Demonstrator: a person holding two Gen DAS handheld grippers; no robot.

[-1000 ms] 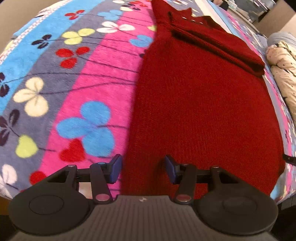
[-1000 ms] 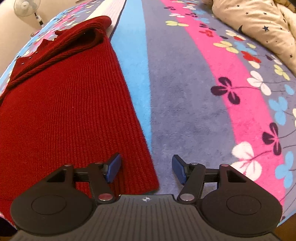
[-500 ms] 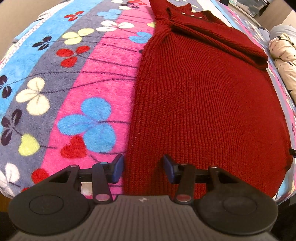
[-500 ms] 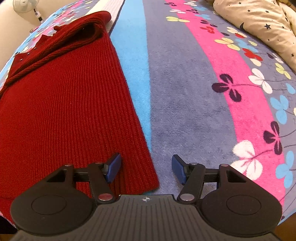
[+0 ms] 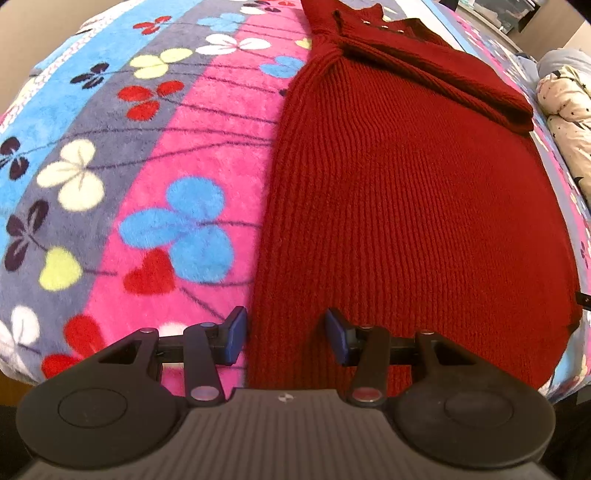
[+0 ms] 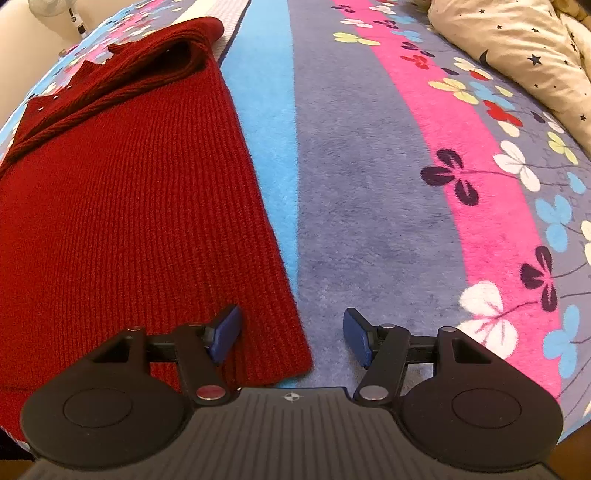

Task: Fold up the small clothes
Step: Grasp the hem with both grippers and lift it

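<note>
A dark red knitted sweater (image 5: 406,192) lies flat on a flowered fleece blanket (image 5: 155,155), with a sleeve folded across its far end. My left gripper (image 5: 286,334) is open, its fingers astride the sweater's near left corner at the hem. In the right wrist view the same sweater (image 6: 122,206) fills the left half on the blanket (image 6: 369,166). My right gripper (image 6: 291,336) is open, astride the sweater's near right corner. Neither holds anything.
A beige star-patterned quilt (image 6: 524,55) lies bunched at the far right of the bed and also shows in the left wrist view (image 5: 565,110). A white fan (image 6: 55,11) stands beyond the far left. The blanket's near edge runs just under both grippers.
Both grippers have edged forward and lower toward the sweater's near hem corners. The left fingers have narrowed slightly. The sweater has not moved.
</note>
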